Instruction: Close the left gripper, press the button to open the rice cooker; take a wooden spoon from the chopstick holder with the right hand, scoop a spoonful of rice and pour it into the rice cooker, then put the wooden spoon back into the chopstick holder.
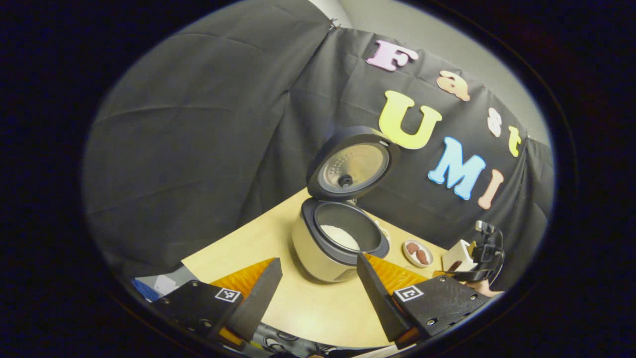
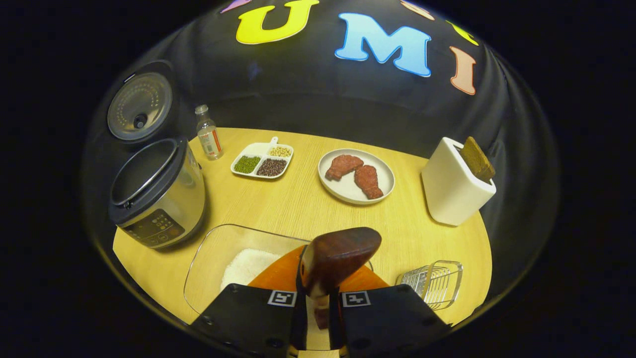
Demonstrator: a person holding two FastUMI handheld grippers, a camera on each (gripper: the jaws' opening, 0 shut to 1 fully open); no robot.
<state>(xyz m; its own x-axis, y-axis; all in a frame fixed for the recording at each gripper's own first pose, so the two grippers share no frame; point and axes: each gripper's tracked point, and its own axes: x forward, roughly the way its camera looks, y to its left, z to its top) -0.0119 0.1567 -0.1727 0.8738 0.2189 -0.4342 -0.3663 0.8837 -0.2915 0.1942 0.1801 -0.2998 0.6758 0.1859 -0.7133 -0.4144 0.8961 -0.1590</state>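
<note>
The right tool (image 2: 318,303) clamps the dark, glossy wooden spoon (image 2: 338,258) above the rice dish (image 2: 208,258) at 6 o'clock. The left tool (image 1: 318,293) stands apart before the open rice cooker (image 1: 338,238), white rice inside.

You're working in a pretty dim booth: black cloth (image 1: 198,129) draped all around as the wall, creased and hanging in folds. Behind it, up top in the left gripper view, a pale plain wall (image 1: 427,35) peeks over the cloth's edge. Your table (image 2: 298,204) is light wood with visible grain, lit softly from above, and it's rounded-looking at the edges.
</note>
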